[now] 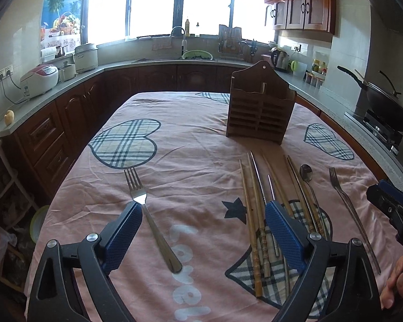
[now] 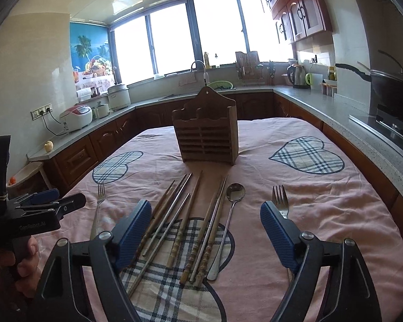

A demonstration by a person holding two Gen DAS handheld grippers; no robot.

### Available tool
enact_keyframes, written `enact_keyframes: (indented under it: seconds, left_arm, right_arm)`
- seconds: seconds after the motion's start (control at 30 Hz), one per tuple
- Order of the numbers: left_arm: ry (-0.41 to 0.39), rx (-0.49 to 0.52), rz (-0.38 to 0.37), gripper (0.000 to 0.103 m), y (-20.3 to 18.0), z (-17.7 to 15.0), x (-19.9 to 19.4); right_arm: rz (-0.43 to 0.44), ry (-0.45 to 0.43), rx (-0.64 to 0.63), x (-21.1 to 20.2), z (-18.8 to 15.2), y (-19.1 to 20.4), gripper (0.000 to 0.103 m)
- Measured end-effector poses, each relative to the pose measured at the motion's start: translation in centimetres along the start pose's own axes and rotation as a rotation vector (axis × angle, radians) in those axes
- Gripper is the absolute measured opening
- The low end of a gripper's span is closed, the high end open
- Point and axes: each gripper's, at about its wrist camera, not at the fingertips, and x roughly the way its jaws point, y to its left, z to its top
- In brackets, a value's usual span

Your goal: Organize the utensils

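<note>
A pink tablecloth (image 1: 196, 145) with plaid hearts covers the table, and a slatted wooden utensil holder (image 1: 260, 107) stands upright toward its far end, its two top compartments showing nothing inside. The left gripper (image 1: 203, 216) hangs low over the cloth with its blue-padded jaws spread wide and gripping nothing — a fork (image 1: 147, 214) lies just beside its left pad, tines pointing away, while its right pad sits over the near ends of a loose row of chopsticks (image 1: 255, 214), some bamboo, some metal. Right of the chopsticks lie a long-handled spoon (image 1: 307, 177) and a second fork (image 1: 344, 196). The right gripper (image 2: 205, 214) is likewise wide open and empty, its jaws framing the chopsticks and spoon from above; its right pad covers part of the second fork's neck — whether it touches I cannot tell. A hand (image 2: 21, 257) at the left edge of the right wrist view holds the left gripper's handle.
</note>
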Motion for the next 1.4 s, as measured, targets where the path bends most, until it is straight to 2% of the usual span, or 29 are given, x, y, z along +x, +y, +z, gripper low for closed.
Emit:
enact_keyframes:
  seconds: [0.27,0.53,0.67,0.8,0.97,1.17,1.2,1.3,1.33,1.37,1.4]
  left_arm:
    - [0.121,0.016,-0.036,0.08,-0.8,3.1,5.1]
    - [0.209,0.028,-0.048,0.074,-1.3,5.8,10.2]
    - [0.23,0.043,-0.045,0.071,-2.1,6.8,13.2]
    - [0.262,0.056,-0.045,0.068,-2.6,7.4,15.7]
    - [0.306,0.078,-0.045,0.064,-3.4,8.0,18.8]
    - [0.361,0.104,-0.053,0.059,-4.4,8.0,21.7]
    - [0.377,0.107,-0.056,0.055,-4.6,7.9,22.2]
    - [0.353,0.164,-0.02,0.046,-5.6,7.5,22.8]
    - [0.347,0.172,-0.031,0.038,-5.8,7.5,22.9]
    - [0.346,0.177,-0.038,0.034,-6.0,7.5,23.0]
    - [0.345,0.182,-0.047,0.024,-6.2,7.4,23.0]
  right_arm:
    - [-0.022,0.154,0.063,6.2,1.2,-2.4,0.044]
    - [-0.028,0.267,0.11,10.8,1.1,-4.0,0.043]
    - [-0.029,0.328,0.122,12.8,0.6,-4.4,0.033]
    - [-0.031,0.375,0.128,14.4,0.1,-4.7,0.03]
    - [-0.043,0.399,0.119,15.5,0.2,-5.0,0.024]
    - [-0.066,0.425,0.074,16.4,0.6,-4.4,0.024]
    - [-0.076,0.43,0.055,16.5,0.6,-4.1,0.024]
    - [-0.102,0.443,-0.001,17.0,0.7,-3.5,0.024]
    - [-0.111,0.442,-0.023,17.1,0.7,-3.2,0.024]
    - [-0.12,0.44,-0.049,17.1,0.6,-2.9,0.023]
    - [-0.126,0.436,-0.065,17.1,0.5,-2.7,0.022]
